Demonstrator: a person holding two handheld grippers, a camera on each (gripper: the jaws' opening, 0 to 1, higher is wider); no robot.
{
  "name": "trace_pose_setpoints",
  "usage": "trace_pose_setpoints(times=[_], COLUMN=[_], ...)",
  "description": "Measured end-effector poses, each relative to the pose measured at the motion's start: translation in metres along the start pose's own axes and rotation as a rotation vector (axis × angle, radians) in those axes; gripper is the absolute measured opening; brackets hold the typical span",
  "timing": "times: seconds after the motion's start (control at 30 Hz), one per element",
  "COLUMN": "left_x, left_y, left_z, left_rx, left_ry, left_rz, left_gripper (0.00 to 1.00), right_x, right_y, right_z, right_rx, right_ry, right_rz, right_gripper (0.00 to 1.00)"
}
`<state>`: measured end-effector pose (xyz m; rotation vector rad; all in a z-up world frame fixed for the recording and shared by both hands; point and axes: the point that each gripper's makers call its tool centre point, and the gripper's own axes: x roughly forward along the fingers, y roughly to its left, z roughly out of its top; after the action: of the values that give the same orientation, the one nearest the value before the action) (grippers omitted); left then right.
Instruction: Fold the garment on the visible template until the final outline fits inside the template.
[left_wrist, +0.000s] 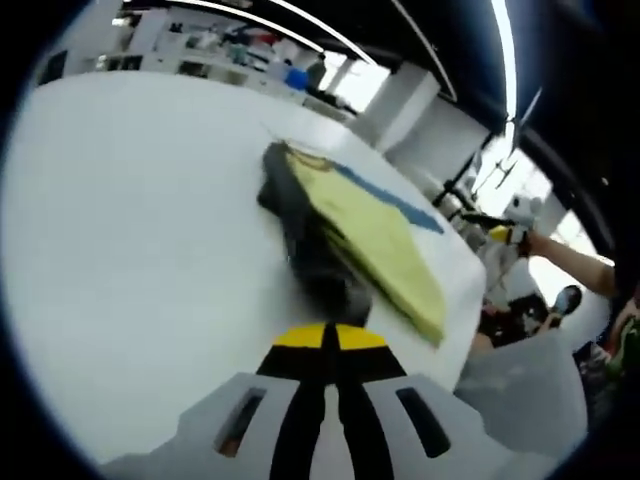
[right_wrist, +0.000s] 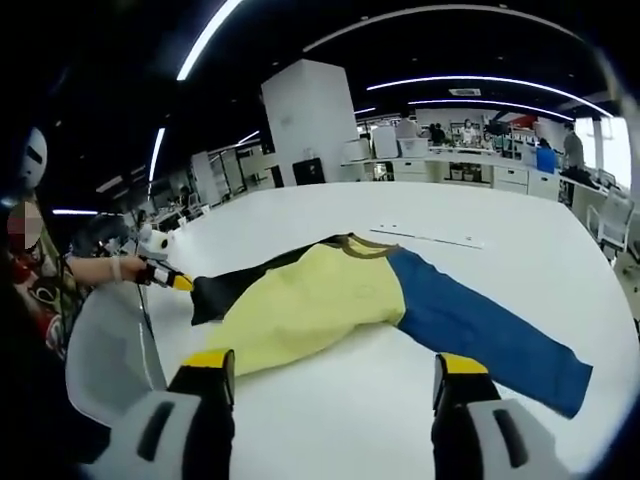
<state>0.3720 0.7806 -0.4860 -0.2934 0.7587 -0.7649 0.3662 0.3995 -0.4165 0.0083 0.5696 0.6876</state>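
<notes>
Right gripper view: right gripper (right_wrist: 335, 385) jaws wide; left's shut; yellow-blue-black garment (right_wrist: 330, 300) spread flat.

Dark ceiling, light strips (right_wrist: 205, 38), white pillar (right_wrist: 312, 120), distant counters (right_wrist: 470, 165)

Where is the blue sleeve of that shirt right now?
In the right gripper view the blue sleeve lies flat on the white table, stretching right from the yellow body, just beyond the open right gripper.

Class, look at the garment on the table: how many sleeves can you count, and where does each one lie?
2. The blue sleeve stretches out beside the open right gripper; the black sleeve lies opposite, its end at the left gripper.
</notes>
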Motion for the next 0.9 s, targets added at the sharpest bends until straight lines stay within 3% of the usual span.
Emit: trace_pose_setpoints(times=[0.23,0.37,0.4,0.63,0.9], left_x=[-0.027,-0.038,-0.042,-0.056,-0.065], left_y=[0.034,0.051,0.060,0.089,0.140], left_z=[0.030,0.042,0.046,0.067,0.094], left_rx=[-0.023,0.008,0.051,0.035,0.065], left_ry=[-0.107,-0.111,-0.114,-0.153,-0.168], left_rz=[0.112,0.166,0.197,0.274,0.396], left_gripper=[0.00,0.00,0.00,0.00,0.00], right_x=[-0.001,-0.002,-0.002,-0.002,-0.001], right_y=[0.000,0.001,0.001,0.002,0.002], right_z=[0.000,0.001,0.001,0.001,-0.008], right_rx=[0.005,0.002,0.001,-0.003,0.011], right_ry=[0.005,0.005,0.005,0.001,0.016], right_rz=[-0.004,-0.005,-0.005,-0.005,-0.013], right_gripper=[0.81,0.81,0.81,0.83,0.84])
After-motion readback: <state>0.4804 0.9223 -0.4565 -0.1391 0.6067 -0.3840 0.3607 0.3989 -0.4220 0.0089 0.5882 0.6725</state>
